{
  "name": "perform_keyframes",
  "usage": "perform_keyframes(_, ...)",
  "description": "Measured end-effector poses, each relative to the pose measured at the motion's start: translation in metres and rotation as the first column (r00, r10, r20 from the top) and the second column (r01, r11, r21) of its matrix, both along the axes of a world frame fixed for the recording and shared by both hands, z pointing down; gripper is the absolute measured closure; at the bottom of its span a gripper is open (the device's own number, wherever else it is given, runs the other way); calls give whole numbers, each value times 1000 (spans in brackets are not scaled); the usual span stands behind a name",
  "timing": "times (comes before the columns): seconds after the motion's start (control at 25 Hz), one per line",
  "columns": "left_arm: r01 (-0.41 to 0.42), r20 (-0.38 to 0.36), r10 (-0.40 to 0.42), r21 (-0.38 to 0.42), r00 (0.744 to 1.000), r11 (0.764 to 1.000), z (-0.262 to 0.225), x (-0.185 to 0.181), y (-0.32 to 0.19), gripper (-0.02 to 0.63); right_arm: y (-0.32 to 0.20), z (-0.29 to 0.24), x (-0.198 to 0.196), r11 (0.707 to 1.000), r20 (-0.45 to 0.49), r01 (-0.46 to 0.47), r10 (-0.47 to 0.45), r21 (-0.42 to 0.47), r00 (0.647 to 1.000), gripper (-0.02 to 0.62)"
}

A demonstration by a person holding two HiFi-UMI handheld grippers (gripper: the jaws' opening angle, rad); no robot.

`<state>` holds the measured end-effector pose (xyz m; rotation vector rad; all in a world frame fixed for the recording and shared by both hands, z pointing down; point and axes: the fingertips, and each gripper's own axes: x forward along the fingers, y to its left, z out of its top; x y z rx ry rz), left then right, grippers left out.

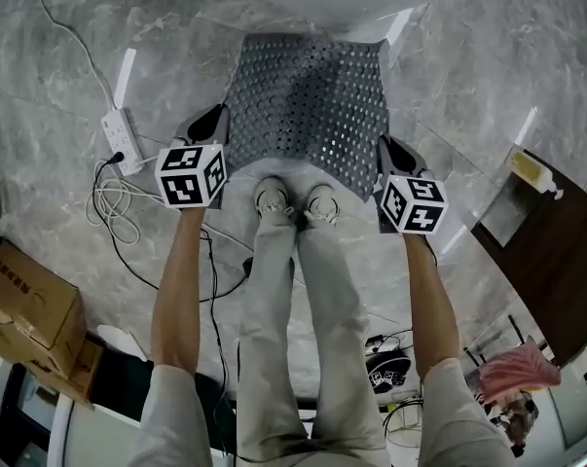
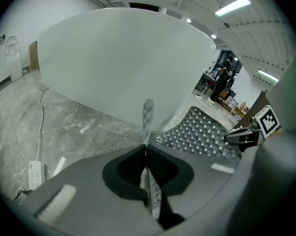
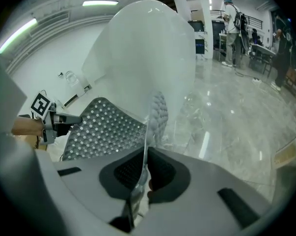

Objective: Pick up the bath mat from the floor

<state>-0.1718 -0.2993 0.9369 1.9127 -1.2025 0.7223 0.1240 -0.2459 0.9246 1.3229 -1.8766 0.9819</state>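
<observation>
Nearest us, our left gripper (image 1: 209, 123) and right gripper (image 1: 388, 150) each pinch a near corner of the bath mat (image 1: 308, 105), fingers (image 2: 125, 173) pressed together on its edge.

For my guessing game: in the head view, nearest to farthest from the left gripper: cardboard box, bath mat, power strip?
1. Bath mat, pinched by the left gripper.
2. Power strip, just to its left.
3. Cardboard box, far lower left.

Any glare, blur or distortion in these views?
Head view: fisheye bending, light streaks glaring on the marble floor. Left gripper view: dark round vignette, the pinched bath mat edge soft. Right gripper view: floor reflections, the white tub washed out.
</observation>
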Motion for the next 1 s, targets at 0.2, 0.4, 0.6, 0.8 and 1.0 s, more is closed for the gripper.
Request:
perform_keyframes(0.2, -1, -12, 1, 13, 1000, 1000, -33, 4, 1, 586, -3, -30, -9, 1000, 18, -9, 9, 16, 1000, 569)
perform_keyframes(0.4, 4, -31, -4, 0, 1000, 1000, -70, 6, 6, 584, -3, -65, -13, 1000, 32, -2, 1, 17, 999, 569)
perform_keyframes(0.6, 16, -50, -16, -7, 999, 1000, -113, 12, 16, 584, 1, -104, -21, 999, 29, 29, -30, 23, 999, 569)
perform_keyframes(0.8, 39, -69, -40, -13, 997, 999, -157, 15, 17, 586, -1, -152, -27, 998, 32, 40, -42, 38, 999, 569)
perform_keyframes(1.0, 64, -99, -63, 7, 993, 998, -207, 18, 7, 584, -12, -204, -22, 997, 33, 21, -24, 74, 999, 569)
